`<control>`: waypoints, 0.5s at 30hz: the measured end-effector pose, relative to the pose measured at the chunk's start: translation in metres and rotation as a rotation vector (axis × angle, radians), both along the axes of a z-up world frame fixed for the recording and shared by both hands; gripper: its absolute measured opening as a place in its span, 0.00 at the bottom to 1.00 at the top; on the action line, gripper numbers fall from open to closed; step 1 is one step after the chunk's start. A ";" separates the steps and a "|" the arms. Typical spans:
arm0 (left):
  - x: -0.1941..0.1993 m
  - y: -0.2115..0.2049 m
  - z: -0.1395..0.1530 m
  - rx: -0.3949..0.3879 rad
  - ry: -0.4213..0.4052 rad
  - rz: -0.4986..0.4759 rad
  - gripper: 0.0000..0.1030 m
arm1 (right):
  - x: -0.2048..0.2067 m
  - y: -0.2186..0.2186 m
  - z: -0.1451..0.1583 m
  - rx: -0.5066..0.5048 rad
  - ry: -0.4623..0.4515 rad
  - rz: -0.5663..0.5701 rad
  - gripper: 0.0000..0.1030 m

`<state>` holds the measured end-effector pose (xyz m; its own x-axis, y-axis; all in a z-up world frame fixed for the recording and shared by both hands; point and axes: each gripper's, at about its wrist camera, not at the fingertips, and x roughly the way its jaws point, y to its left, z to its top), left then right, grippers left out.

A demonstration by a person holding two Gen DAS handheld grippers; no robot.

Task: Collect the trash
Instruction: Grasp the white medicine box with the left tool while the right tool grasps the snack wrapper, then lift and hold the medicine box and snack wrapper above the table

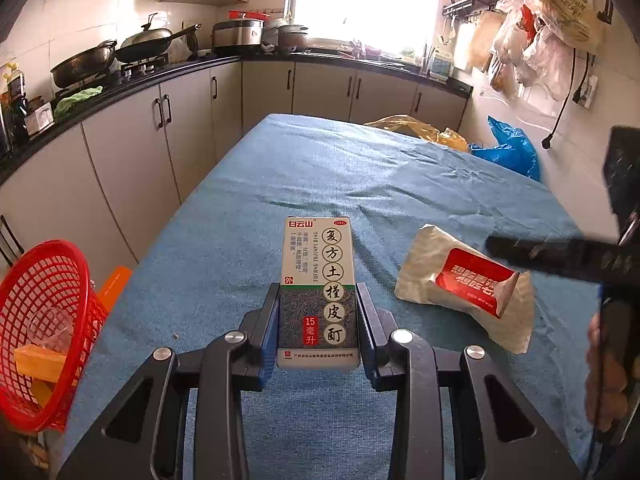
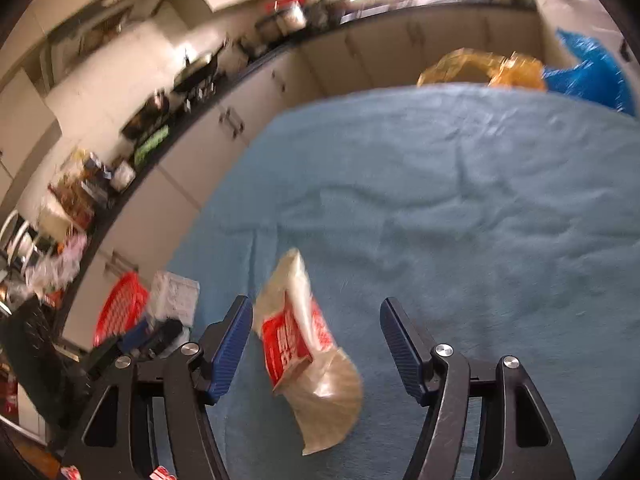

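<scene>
My left gripper (image 1: 318, 300) is shut on a white and grey medicine box (image 1: 318, 276) with Chinese print, held upright above the blue table cloth (image 1: 360, 168). To its right lies a crumpled beige wrapper with a red label (image 1: 466, 286). The right gripper's black finger (image 1: 560, 254) reaches in over that wrapper from the right edge. In the right wrist view my right gripper (image 2: 316, 334) stands open, and the wrapper (image 2: 308, 350) lies on the cloth between its blue pads without touching them. A red mesh basket (image 1: 44, 328) sits off the table's left edge, also seen as the basket (image 2: 120, 312).
Grey kitchen cabinets (image 1: 168, 128) with pots on a black counter run along the left and back. A yellow bag (image 1: 416, 126) and a blue bag (image 1: 508, 148) lie past the table's far right corner. Plastic bags (image 1: 540, 32) hang on the right wall.
</scene>
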<state>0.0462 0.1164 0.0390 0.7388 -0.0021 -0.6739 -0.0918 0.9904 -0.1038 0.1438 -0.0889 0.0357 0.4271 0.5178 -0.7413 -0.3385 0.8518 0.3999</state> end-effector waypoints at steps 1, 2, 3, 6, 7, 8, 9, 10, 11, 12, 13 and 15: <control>0.000 0.001 0.000 -0.003 -0.001 0.002 0.32 | -0.003 0.004 -0.003 -0.011 0.001 0.029 0.69; 0.000 0.001 0.001 -0.005 -0.003 0.003 0.32 | -0.009 0.008 -0.006 -0.027 0.001 0.050 0.69; -0.001 0.001 0.002 -0.007 -0.005 0.001 0.32 | -0.014 0.011 -0.007 -0.051 -0.003 0.063 0.68; 0.000 -0.004 0.002 0.000 -0.005 -0.012 0.32 | -0.033 0.020 -0.010 -0.147 -0.038 0.066 0.50; 0.000 -0.005 0.001 0.003 -0.005 -0.016 0.32 | -0.038 0.018 -0.009 -0.150 -0.056 0.043 0.48; -0.001 -0.006 0.002 0.003 -0.006 -0.020 0.32 | -0.045 0.015 -0.008 -0.145 -0.072 0.010 0.46; -0.001 -0.006 0.002 0.004 -0.009 -0.024 0.32 | -0.051 0.012 -0.008 -0.133 -0.085 -0.010 0.45; -0.001 -0.007 0.002 0.007 -0.011 -0.024 0.32 | -0.057 0.008 -0.005 -0.116 -0.110 -0.033 0.44; -0.001 -0.009 0.002 0.010 -0.012 -0.027 0.32 | -0.065 0.005 0.000 -0.115 -0.148 -0.054 0.44; -0.002 -0.010 0.001 0.011 -0.011 -0.029 0.32 | -0.070 0.004 0.004 -0.133 -0.185 -0.075 0.44; -0.002 -0.011 0.001 0.015 -0.011 -0.032 0.32 | -0.076 0.002 0.010 -0.160 -0.245 -0.110 0.44; -0.004 -0.016 0.002 0.034 -0.020 -0.039 0.32 | -0.082 0.002 0.015 -0.154 -0.288 -0.130 0.44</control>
<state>0.0422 0.1006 0.0408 0.7522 -0.0082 -0.6589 -0.0516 0.9961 -0.0714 0.0618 -0.0870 0.0508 0.6851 0.3367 -0.6460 -0.3031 0.9381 0.1675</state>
